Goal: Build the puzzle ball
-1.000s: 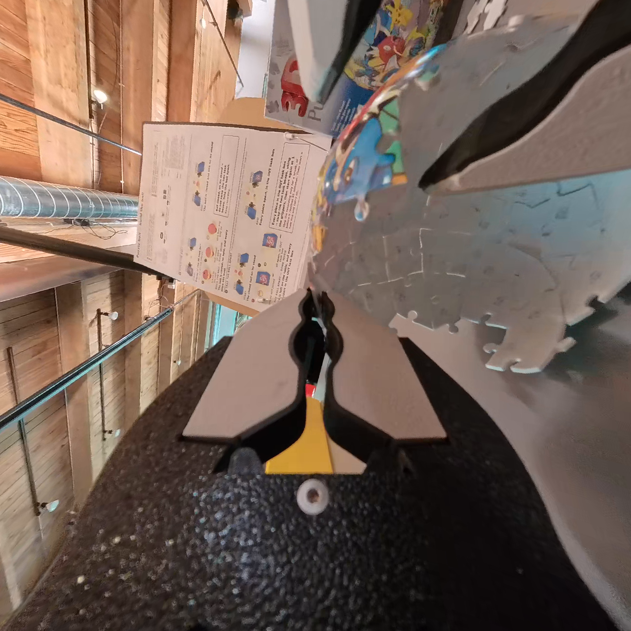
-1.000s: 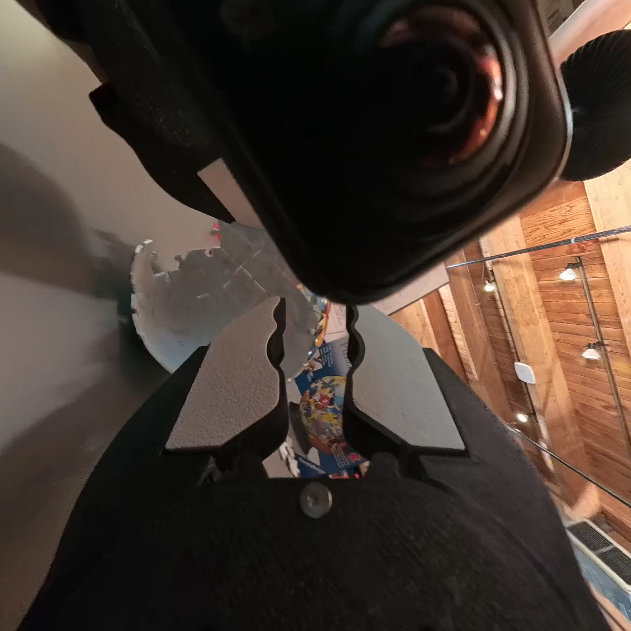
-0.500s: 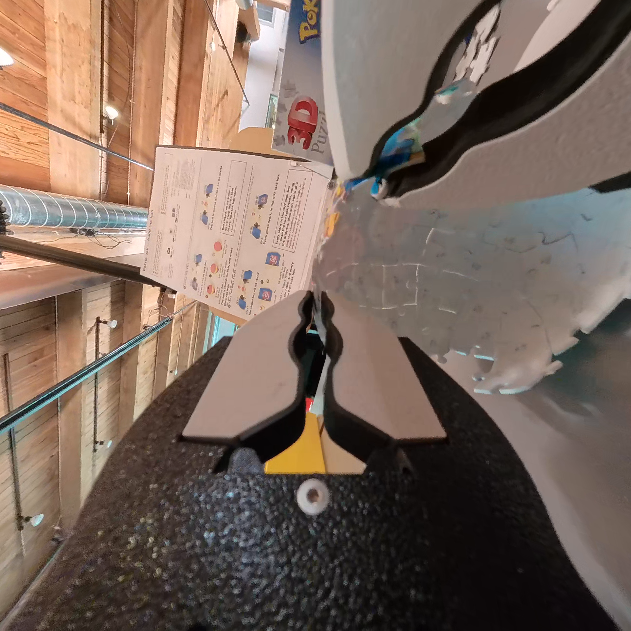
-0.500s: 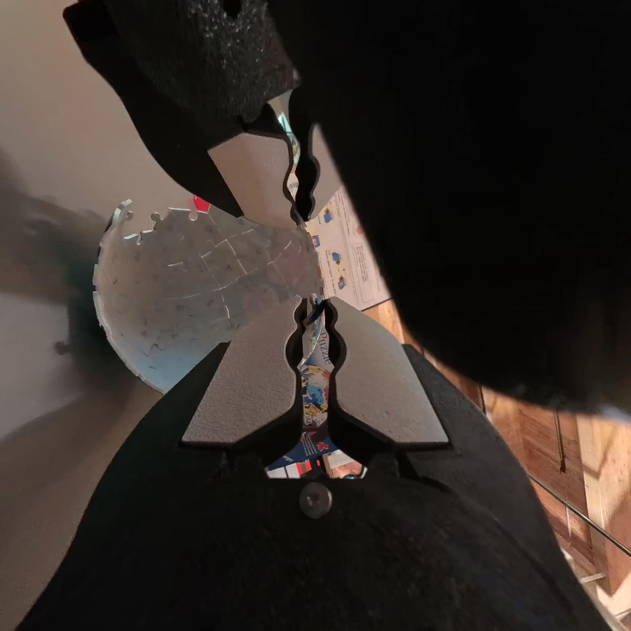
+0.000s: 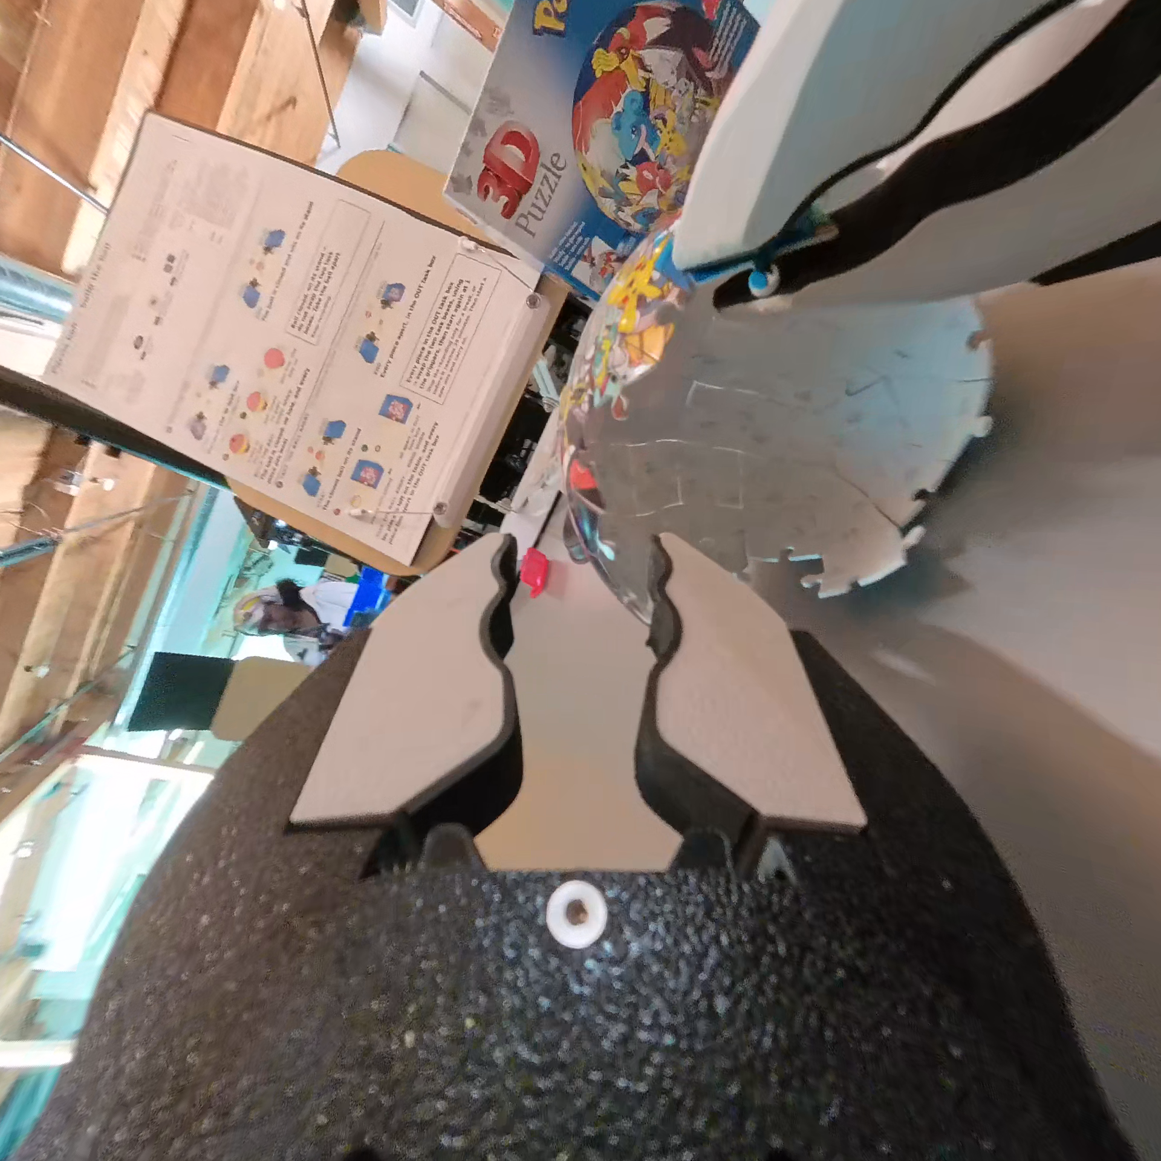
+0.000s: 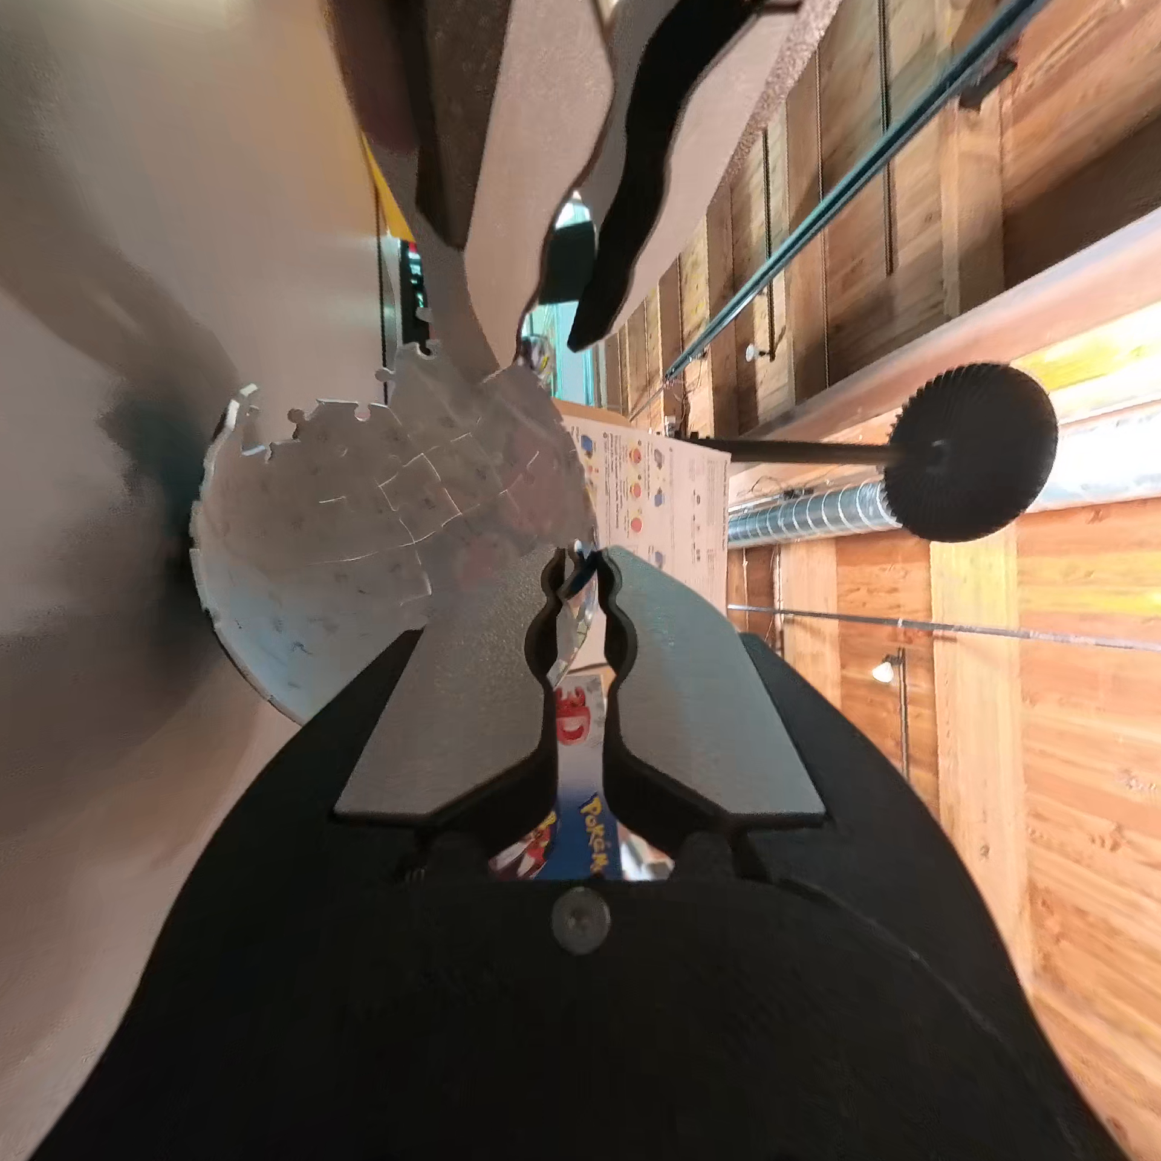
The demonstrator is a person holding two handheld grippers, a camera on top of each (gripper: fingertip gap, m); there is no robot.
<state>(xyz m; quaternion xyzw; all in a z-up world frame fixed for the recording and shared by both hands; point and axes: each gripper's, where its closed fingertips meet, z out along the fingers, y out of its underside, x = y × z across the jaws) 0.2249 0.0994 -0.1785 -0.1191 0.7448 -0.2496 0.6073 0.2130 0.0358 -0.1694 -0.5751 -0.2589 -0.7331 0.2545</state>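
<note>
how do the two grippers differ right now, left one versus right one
The left gripper stands open with a wide gap between its fingers and holds nothing; the right gripper is shut on the rim of the half-built puzzle ball. The left gripper sits clear of the ball's edge, while the right gripper's tips touch it. Both have grey finger pads on black bodies.

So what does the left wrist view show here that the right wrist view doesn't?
Only the left view shows a small red piece on the table, the ball's printed outer side, and a person in the background. Only the right view shows a black ribbed knob and a silver duct. Both show the half-built puzzle ball, the puzzle box and the instruction sheet.
</note>
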